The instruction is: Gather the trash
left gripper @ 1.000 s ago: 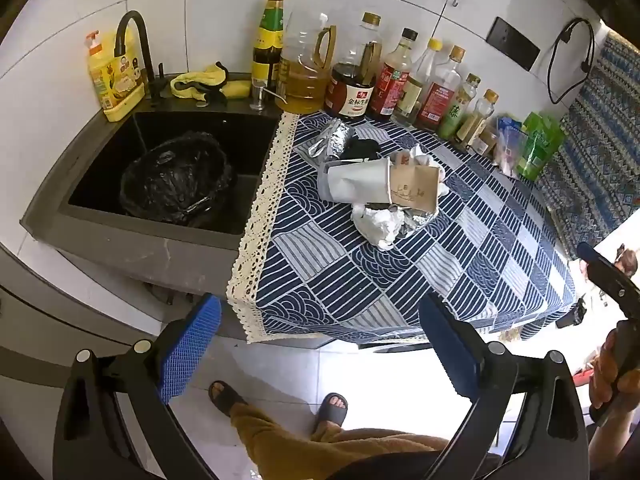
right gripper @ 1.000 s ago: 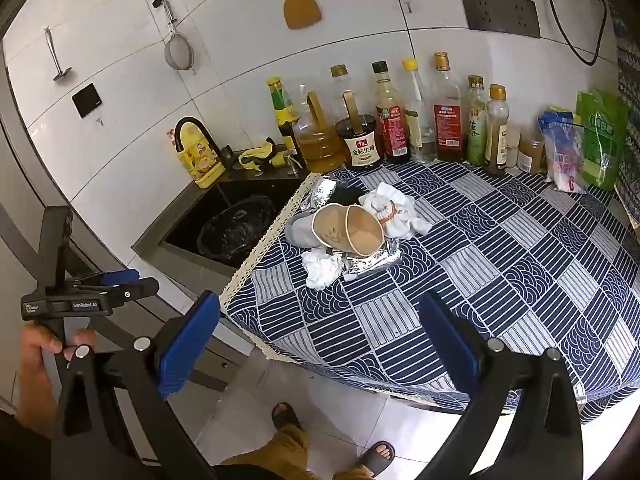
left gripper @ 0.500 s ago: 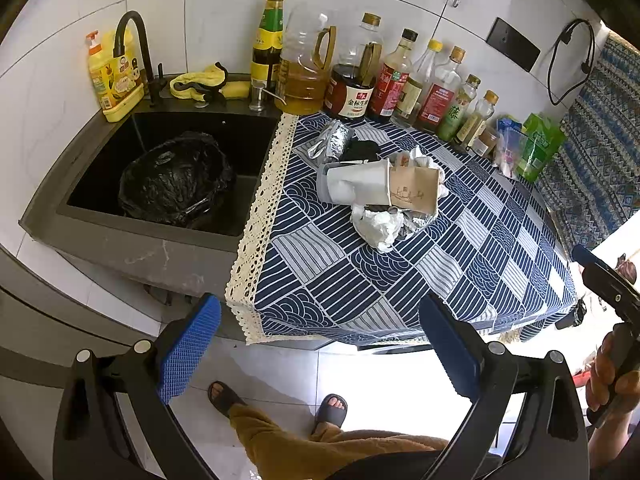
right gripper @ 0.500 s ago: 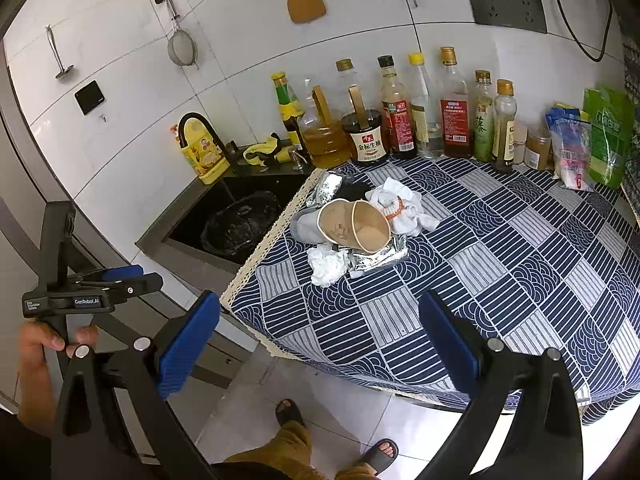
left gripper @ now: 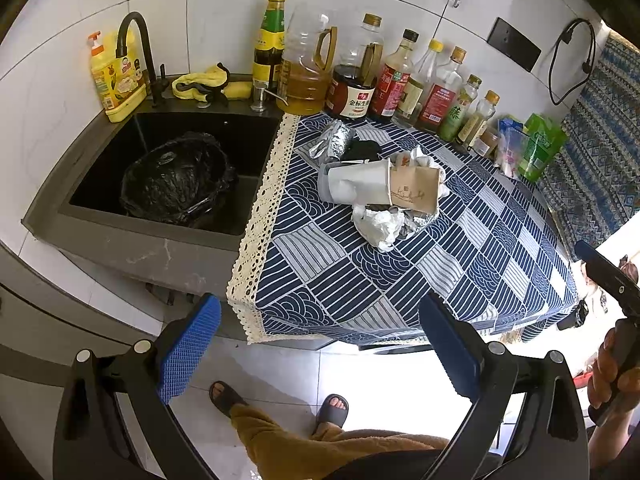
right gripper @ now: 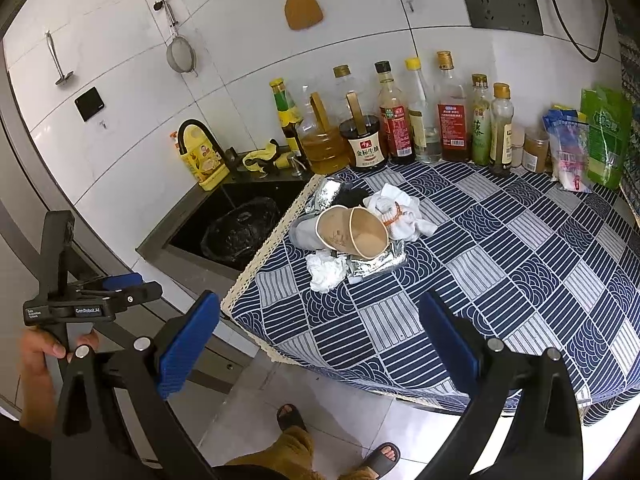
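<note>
sink: black bin bag inside | blue cloth: cups, foil, tissue trash pile near its left lace edge | back edge: bottles (by white tiles) | left gripper, right gripper: jaws wide, empty

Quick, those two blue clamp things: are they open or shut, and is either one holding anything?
Left gripper: open, holding nothing.
Right gripper: open, holding nothing.
</note>
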Available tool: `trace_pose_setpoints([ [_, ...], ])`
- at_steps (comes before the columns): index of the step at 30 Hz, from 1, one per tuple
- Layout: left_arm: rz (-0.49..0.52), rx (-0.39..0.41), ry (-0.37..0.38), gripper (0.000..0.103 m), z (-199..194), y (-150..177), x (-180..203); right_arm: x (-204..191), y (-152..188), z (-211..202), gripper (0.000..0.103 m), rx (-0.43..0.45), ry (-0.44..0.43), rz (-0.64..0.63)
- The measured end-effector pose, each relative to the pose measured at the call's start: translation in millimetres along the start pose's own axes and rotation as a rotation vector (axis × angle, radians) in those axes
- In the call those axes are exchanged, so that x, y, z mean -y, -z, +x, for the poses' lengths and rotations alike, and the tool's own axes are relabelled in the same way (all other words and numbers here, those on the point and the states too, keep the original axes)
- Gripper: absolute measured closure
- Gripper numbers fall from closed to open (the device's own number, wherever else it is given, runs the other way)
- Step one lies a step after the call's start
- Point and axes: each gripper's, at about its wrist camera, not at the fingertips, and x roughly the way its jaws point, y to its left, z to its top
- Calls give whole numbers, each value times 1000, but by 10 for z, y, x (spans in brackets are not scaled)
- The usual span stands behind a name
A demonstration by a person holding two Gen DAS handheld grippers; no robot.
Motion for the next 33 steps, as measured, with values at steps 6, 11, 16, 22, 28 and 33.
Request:
trace_pose_setpoints([
  [6, -1, 7, -4, 7, -3, 8, -1, 4, 34, 4, 4, -9, 2, 1],
  [11, -1, 14, -13, 7, -34, 46, 21, 47, 40, -26, 4, -11, 15, 6],
  [16, 1, 13, -9, 7, -31, 43, 17, 104, 48, -95, 4, -9, 39, 10],
  [22, 8, 10, -15, 7, -37, 35, 93, 191, 51, -133, 4, -21, 66, 16],
  [28, 7, 8, -17, 7, -37, 25, 123, 261, 80, -175, 4, -30, 66, 24],
  [33, 2, 3, -20, 7, -24, 19, 161, 311, 69, -189, 4, -42, 54, 38],
])
